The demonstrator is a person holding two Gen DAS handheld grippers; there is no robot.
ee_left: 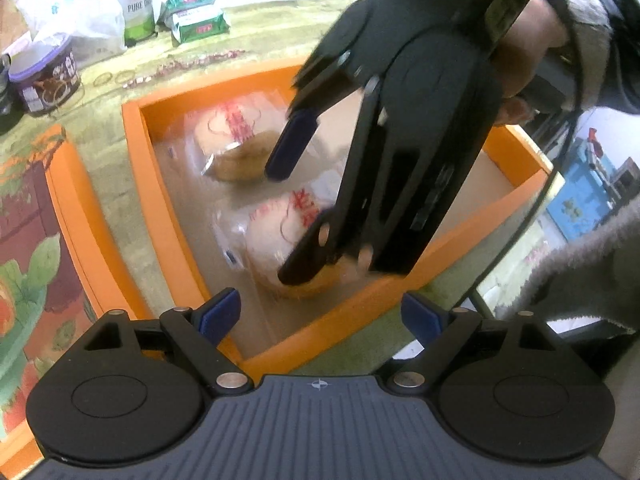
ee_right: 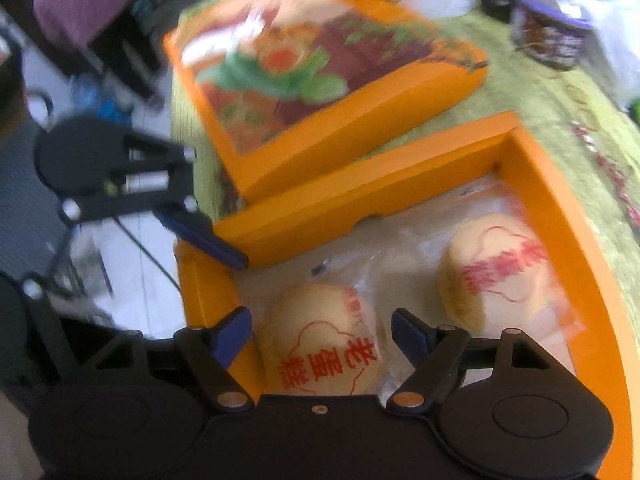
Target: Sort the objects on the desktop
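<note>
An open orange box (ee_left: 160, 200) (ee_right: 360, 200) holds two round cakes in clear wrappers with red print. My right gripper (ee_right: 322, 332) (ee_left: 300, 204) points down into the box, jaws open. The near cake (ee_right: 320, 344) (ee_left: 272, 240) lies between its blue pads, which stand just off the cake's sides. The far cake (ee_right: 492, 276) (ee_left: 236, 136) lies beyond it. My left gripper (ee_left: 320, 316) hangs open and empty over the box's near corner. One of its fingers (ee_right: 204, 236) reaches the box wall; I cannot tell whether it touches.
The box's pictured orange lid (ee_left: 40, 240) (ee_right: 320, 68) lies beside it on the green cloth. At the back stand a purple-lidded tub (ee_left: 44, 76) (ee_right: 548, 28), a white bag (ee_left: 138, 0) and green packets (ee_left: 200, 16). A grey sleeve (ee_left: 592, 264) is at the right.
</note>
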